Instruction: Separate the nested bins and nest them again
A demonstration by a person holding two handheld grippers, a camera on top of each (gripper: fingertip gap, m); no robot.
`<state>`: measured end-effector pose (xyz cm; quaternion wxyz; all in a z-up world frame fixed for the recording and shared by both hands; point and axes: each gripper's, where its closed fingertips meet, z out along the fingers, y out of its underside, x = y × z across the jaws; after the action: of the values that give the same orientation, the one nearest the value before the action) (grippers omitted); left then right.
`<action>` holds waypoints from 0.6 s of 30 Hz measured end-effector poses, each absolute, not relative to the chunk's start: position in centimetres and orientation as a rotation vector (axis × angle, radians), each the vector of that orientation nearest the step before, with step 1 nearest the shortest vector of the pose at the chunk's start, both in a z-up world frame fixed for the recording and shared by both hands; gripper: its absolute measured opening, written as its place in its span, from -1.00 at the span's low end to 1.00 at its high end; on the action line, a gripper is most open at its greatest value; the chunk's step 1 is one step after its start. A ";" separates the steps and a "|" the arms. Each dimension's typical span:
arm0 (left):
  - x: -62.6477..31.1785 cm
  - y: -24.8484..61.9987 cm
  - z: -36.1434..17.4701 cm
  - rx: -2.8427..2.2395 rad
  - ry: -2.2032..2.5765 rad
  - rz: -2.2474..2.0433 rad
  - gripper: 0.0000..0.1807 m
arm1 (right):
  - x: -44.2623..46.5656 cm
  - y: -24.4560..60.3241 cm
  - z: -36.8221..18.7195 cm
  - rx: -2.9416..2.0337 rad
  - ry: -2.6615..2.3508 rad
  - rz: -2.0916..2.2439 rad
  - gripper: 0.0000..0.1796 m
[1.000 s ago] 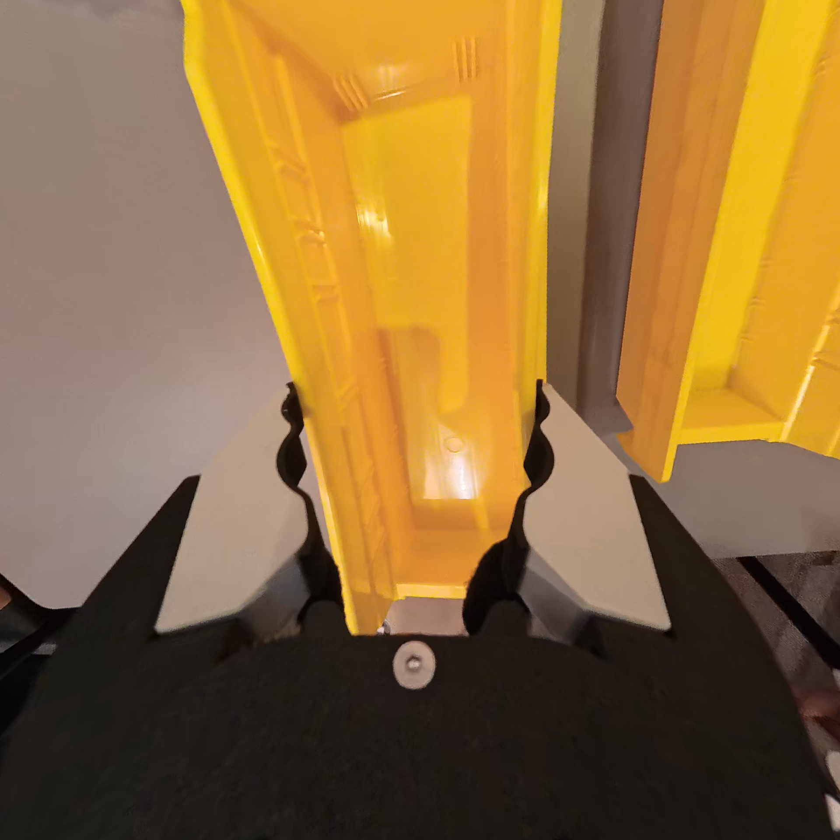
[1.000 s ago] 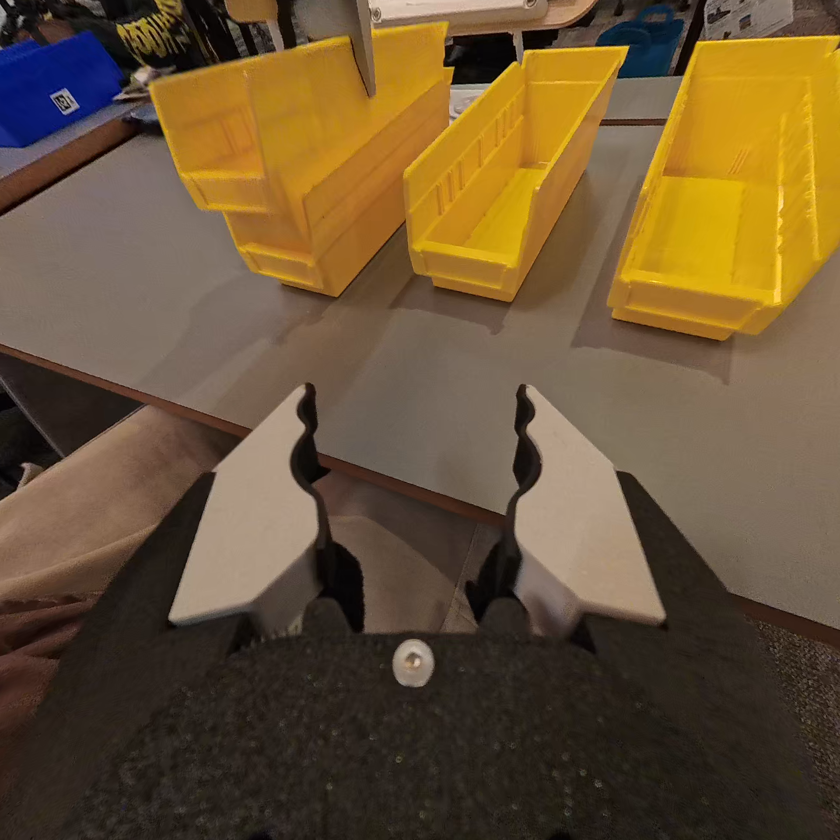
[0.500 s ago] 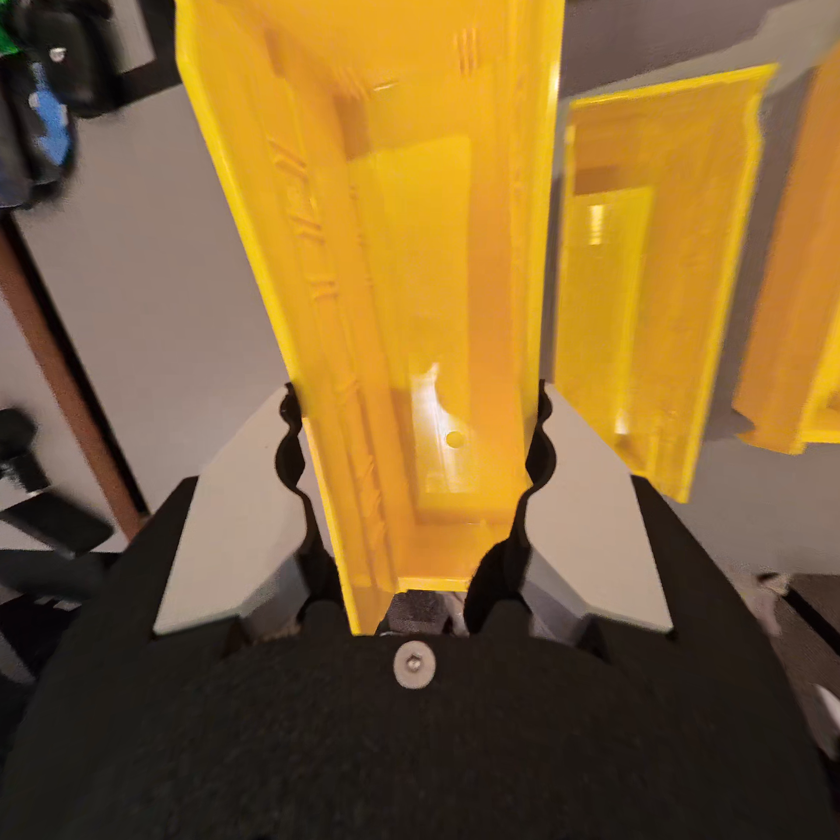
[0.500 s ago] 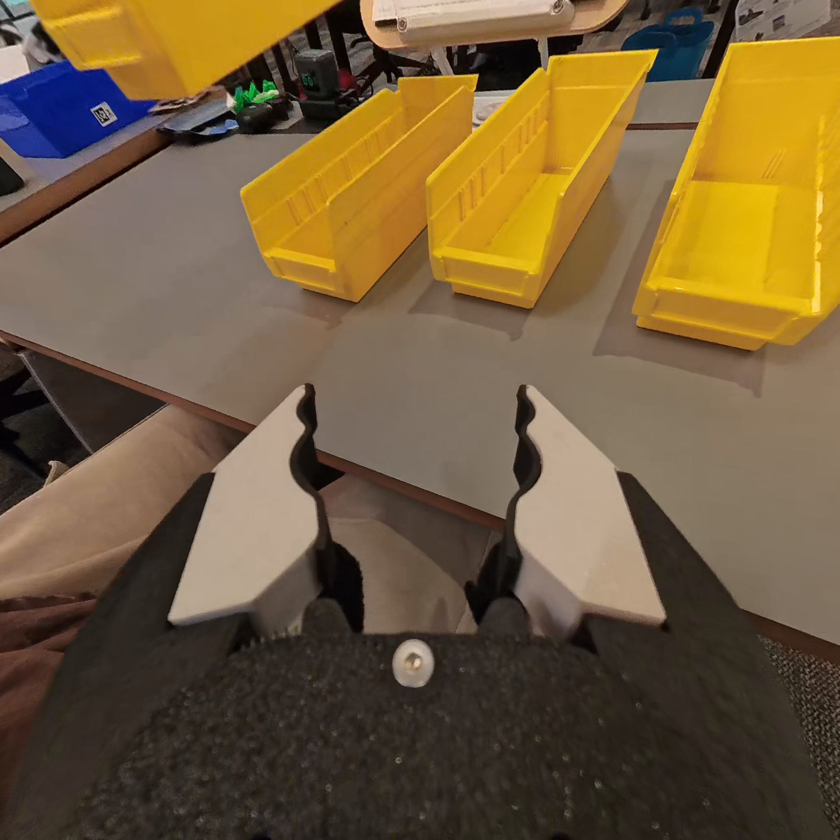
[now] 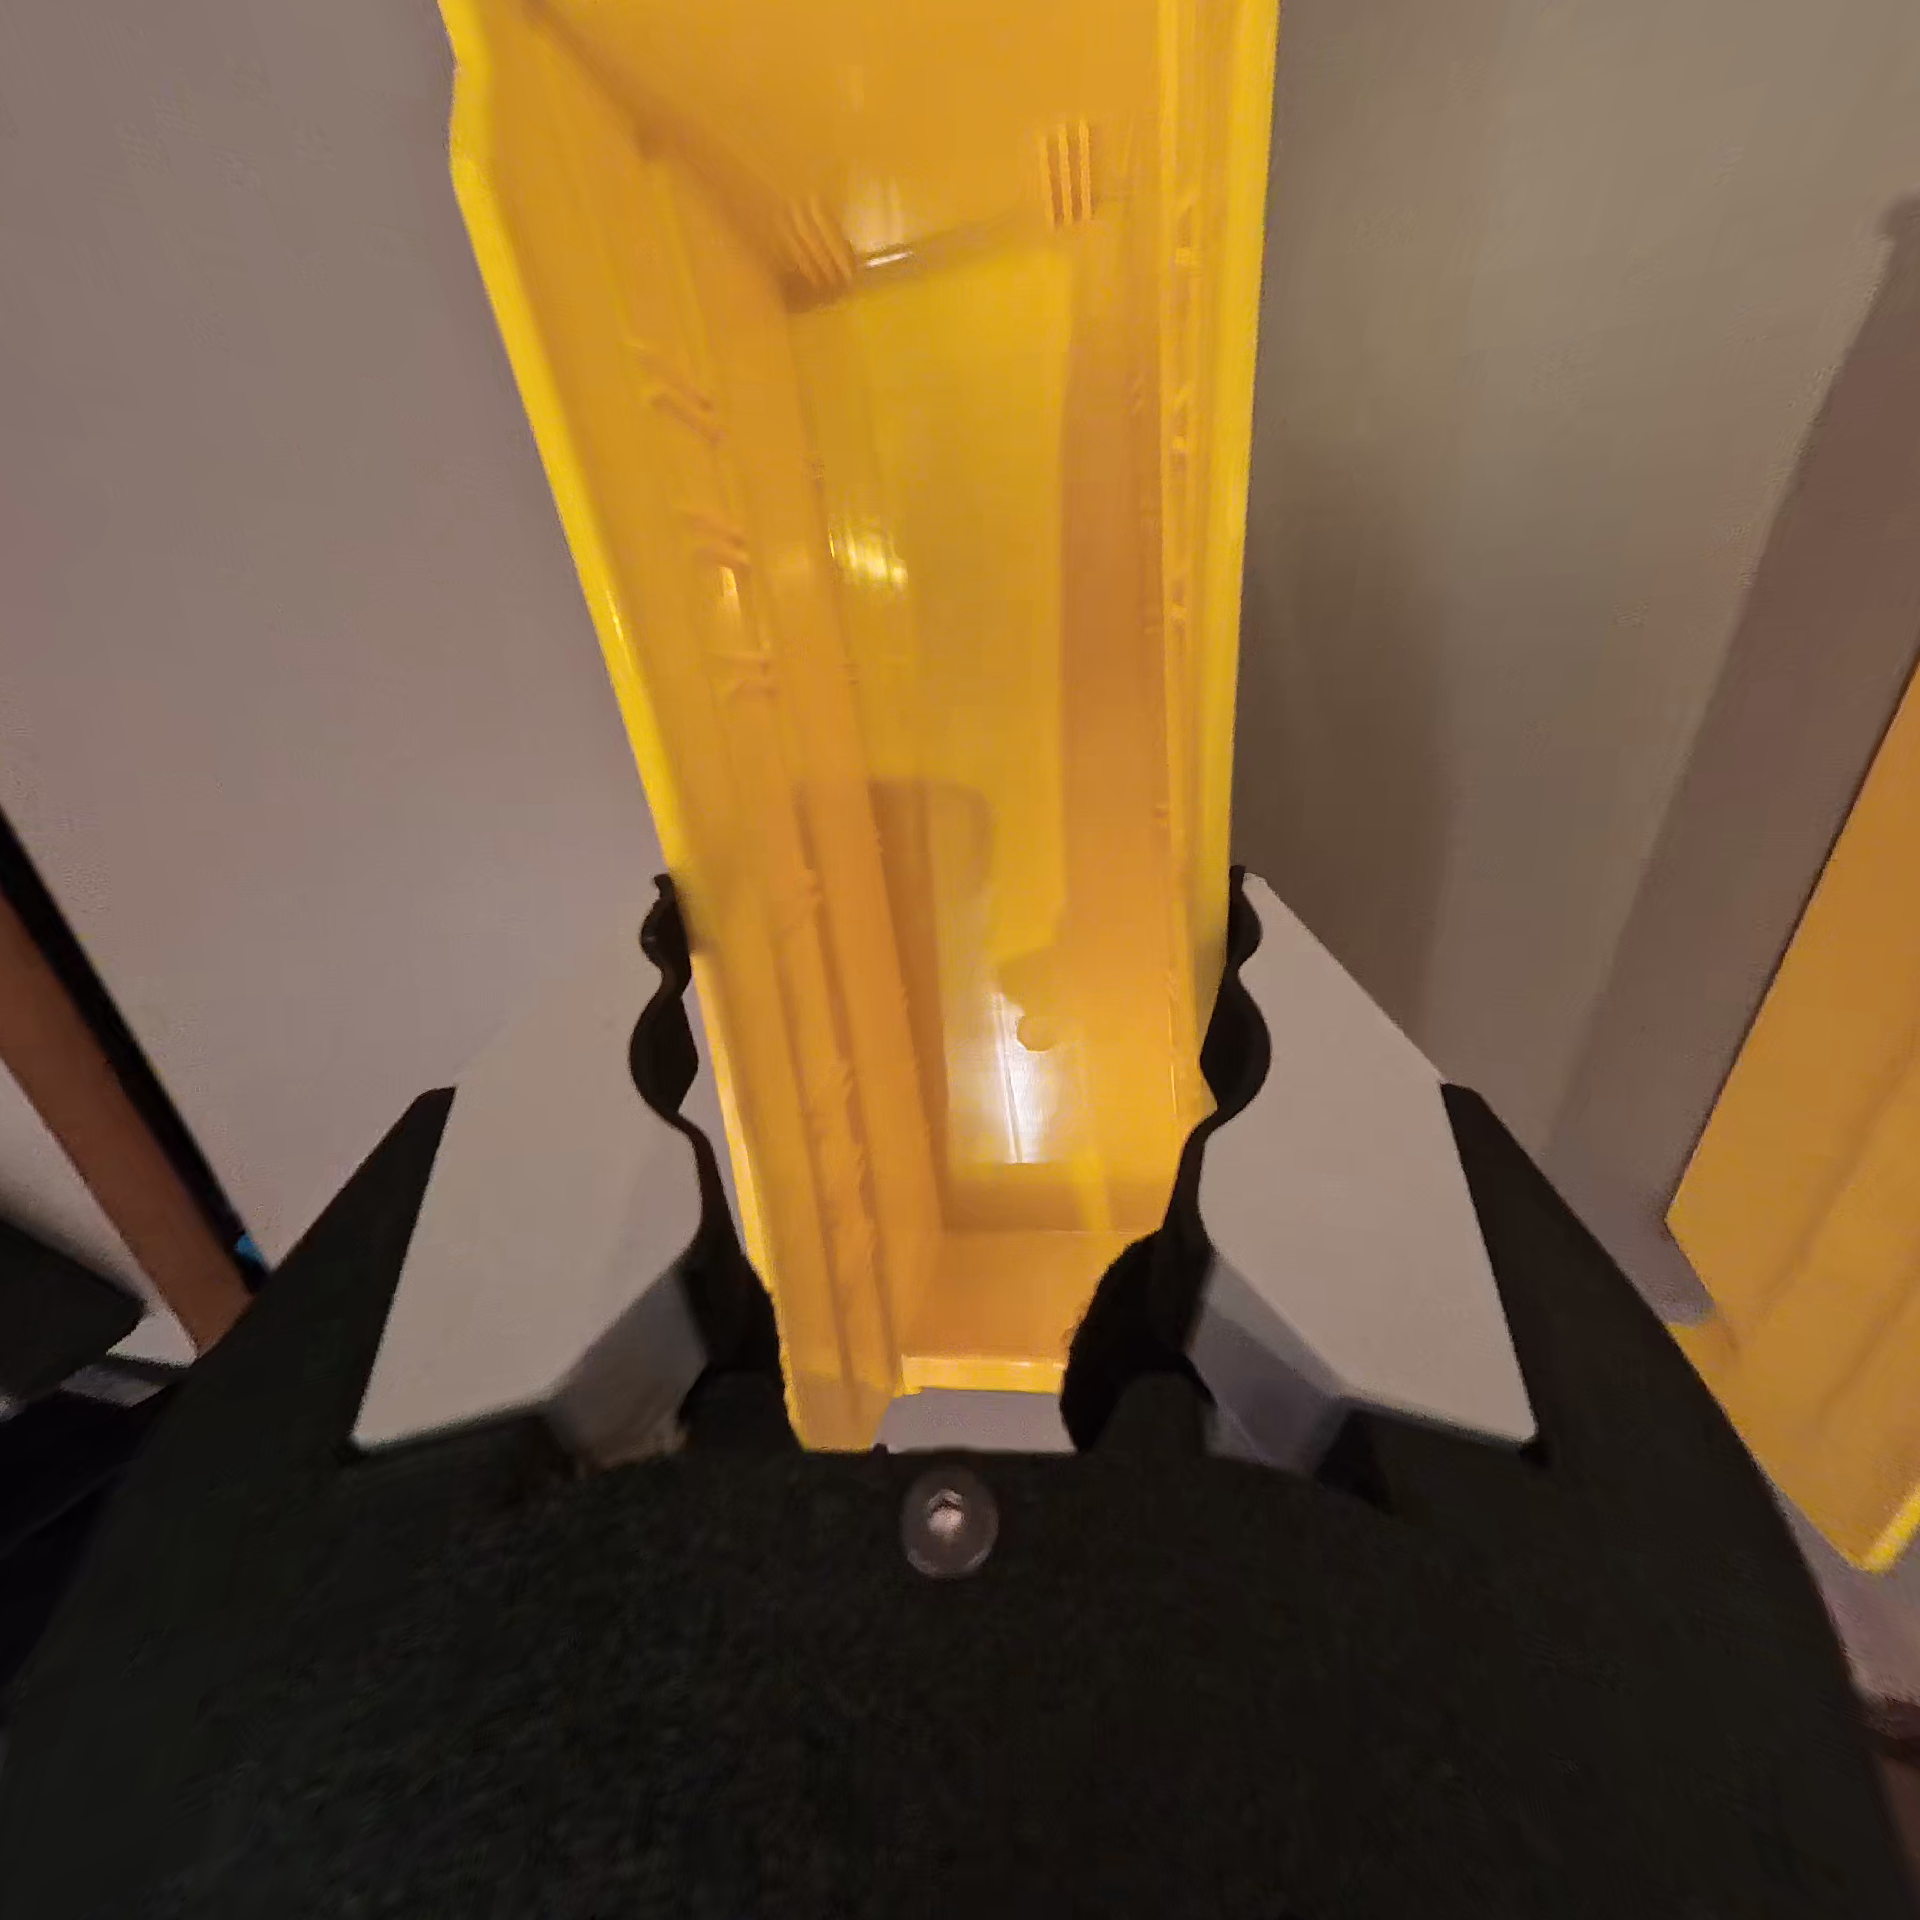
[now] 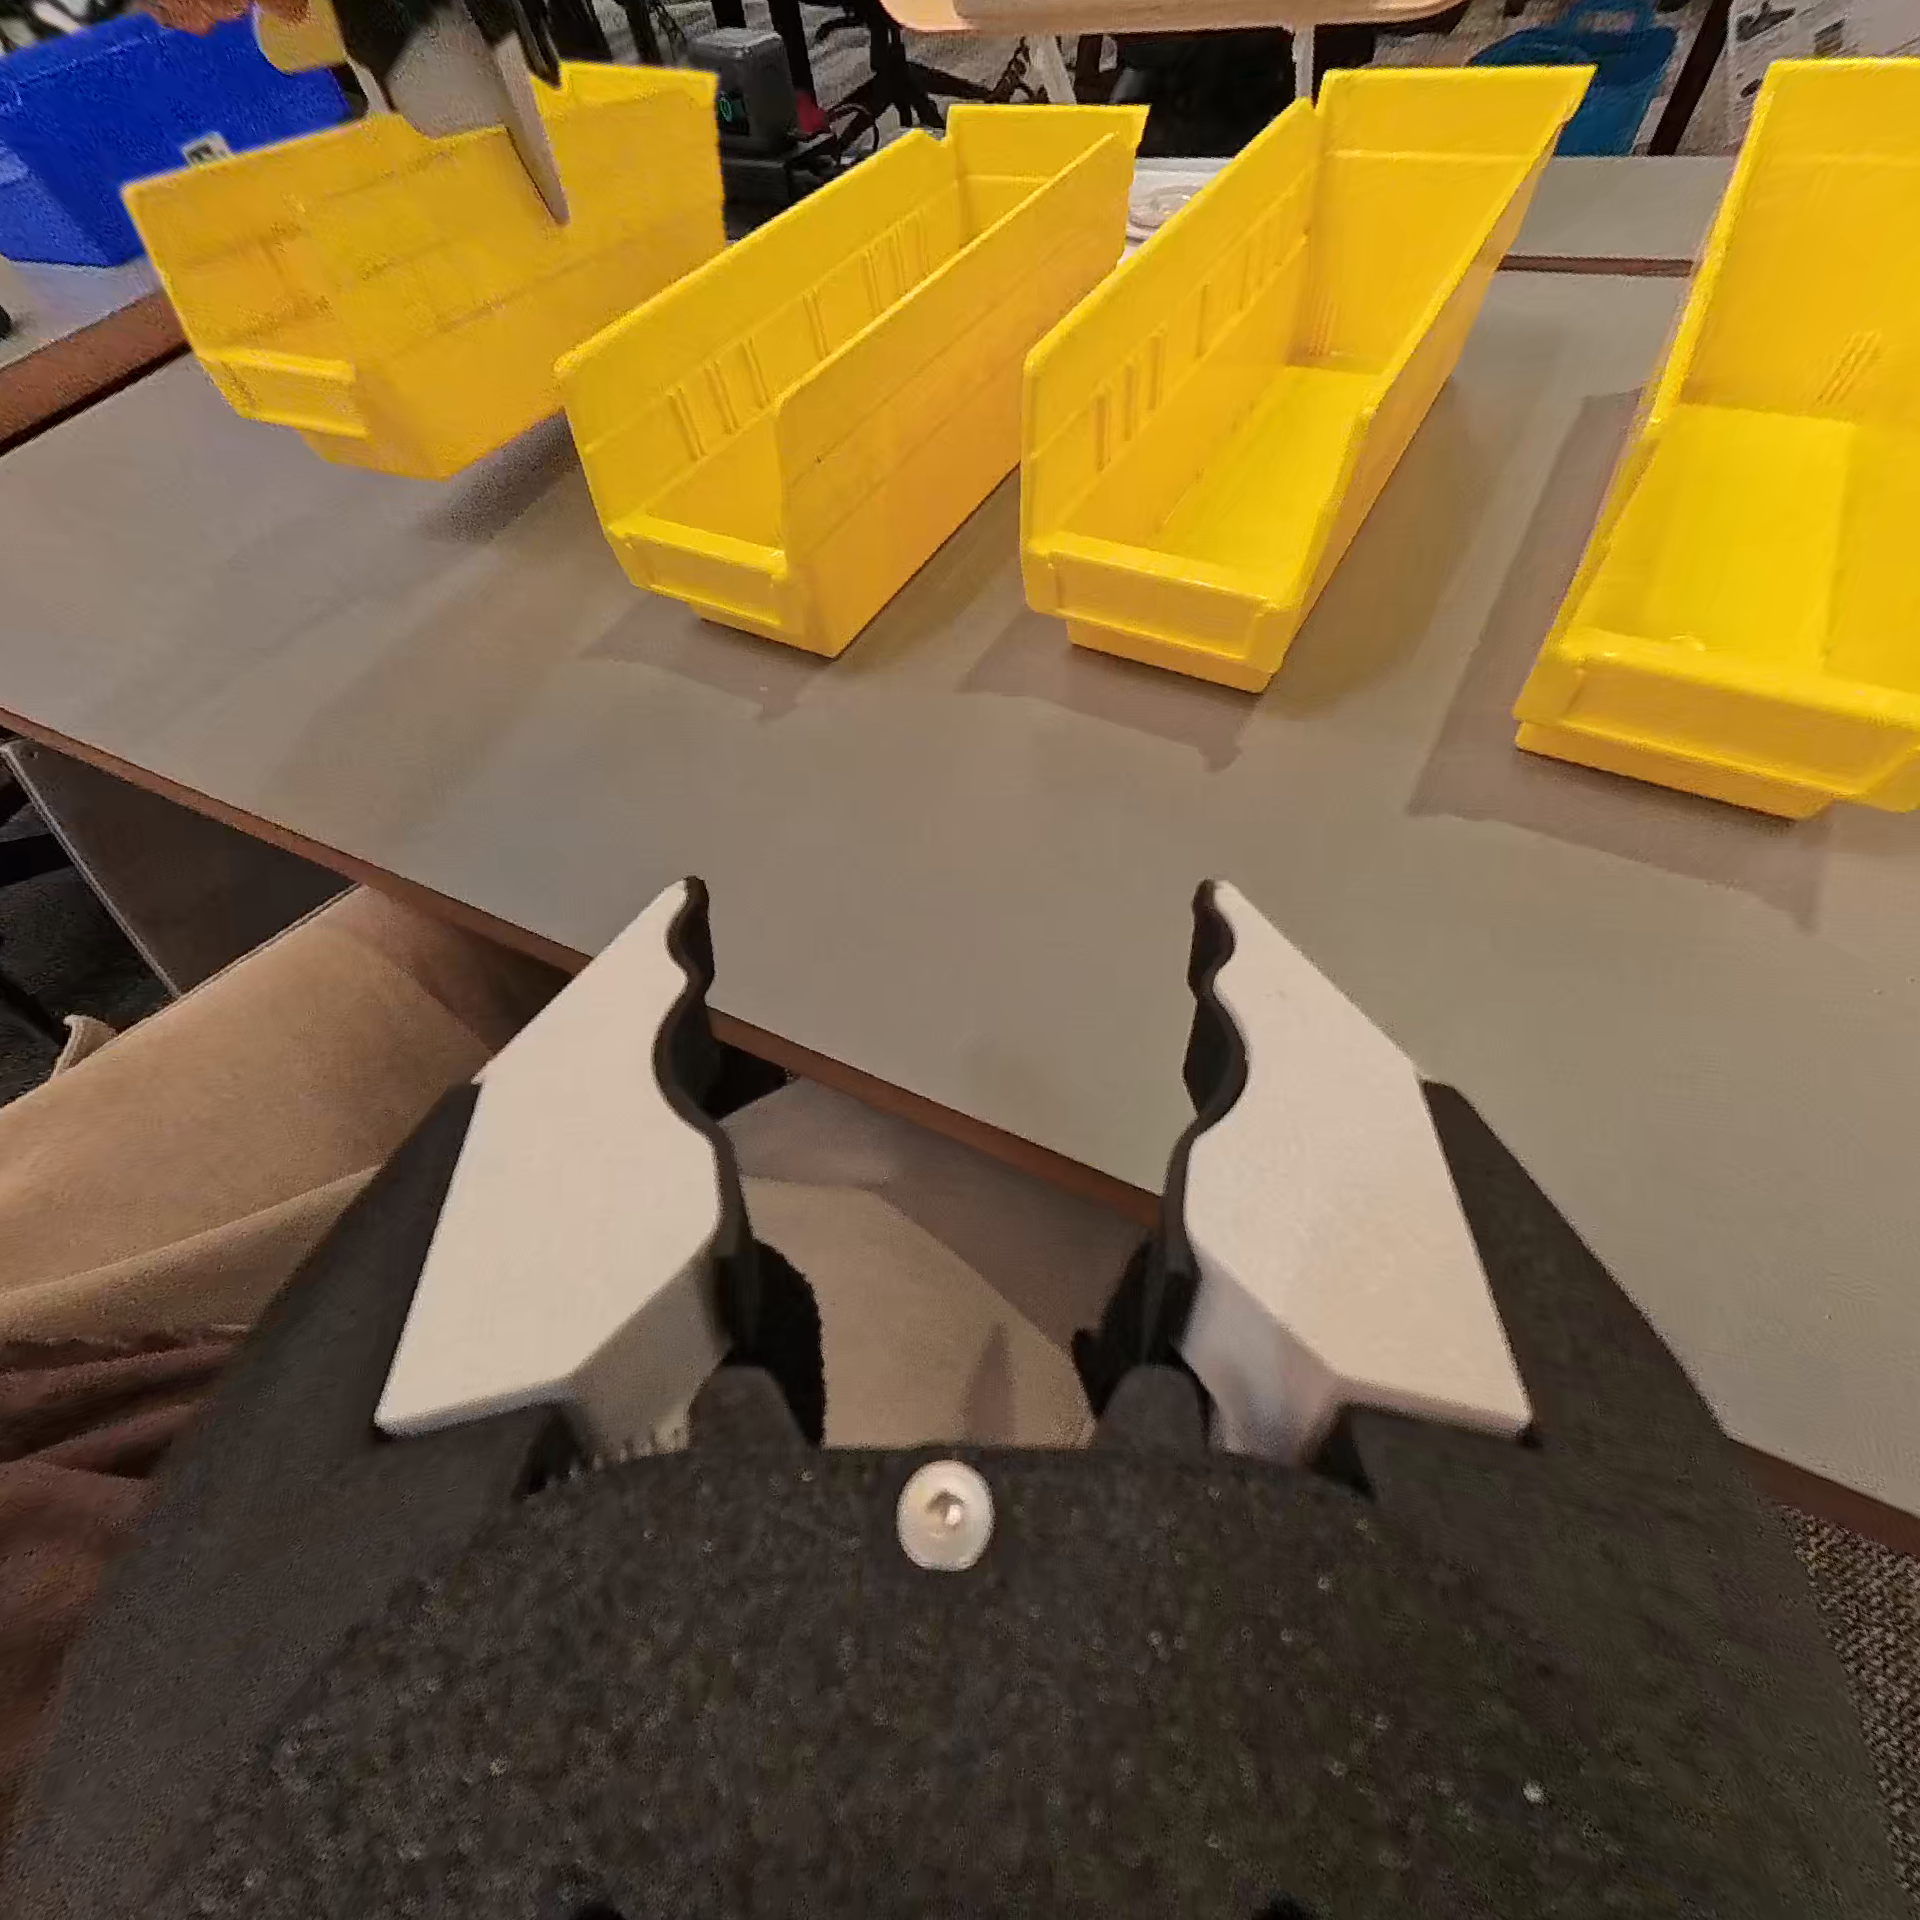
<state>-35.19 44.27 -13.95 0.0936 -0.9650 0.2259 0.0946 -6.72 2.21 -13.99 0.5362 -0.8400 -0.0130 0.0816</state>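
My left gripper [image 5: 951, 1049], clenched on a narrow yellow bin [image 5: 935, 644], holds it above the grey table [image 6: 935, 831] beside two separated bins [image 6: 831, 395] and a wide one [image 6: 1745, 540], my right gripper [image 6: 951, 997] spread and idle; re-nesting remains.

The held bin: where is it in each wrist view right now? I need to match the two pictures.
Left wrist view: the held bin fills the centre, running up from between the left gripper's jaws, seen from its open top.
Right wrist view: it is at top left, lifted off the table at the left end of the row.
Shared landmark: the neighbouring bin, at the right edge in the left view, second from left in the right view.
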 end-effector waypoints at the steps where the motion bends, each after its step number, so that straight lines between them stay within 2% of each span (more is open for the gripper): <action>1: -34.9 44.5 -14.5 -2.855 0.673 0.268 0.10 | -6.9 2.4 -14.2 -2.005 -0.031 0.203 0.02; 4: -34.2 44.5 -16.2 -2.858 0.679 0.229 0.14 | -7.2 2.9 -14.7 -2.024 -0.038 0.216 0.02; 8: -33.5 45.1 -16.5 -2.798 0.645 0.167 0.30 | -7.5 3.2 -15.1 -2.038 -0.048 0.216 0.04; 12: -33.7 45.1 -16.2 -2.750 0.615 0.123 0.38 | -7.4 3.3 -14.7 -2.022 -0.053 0.189 0.06; 18: -32.1 40.9 -10.5 -2.404 0.663 -0.010 0.20 | -6.5 2.6 -16.2 -2.090 -0.060 0.119 0.11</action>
<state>-32.14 40.91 -10.50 0.3184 -0.9138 0.2521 -0.0040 -6.51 2.59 -16.21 0.4999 -0.8643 -0.0249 0.0490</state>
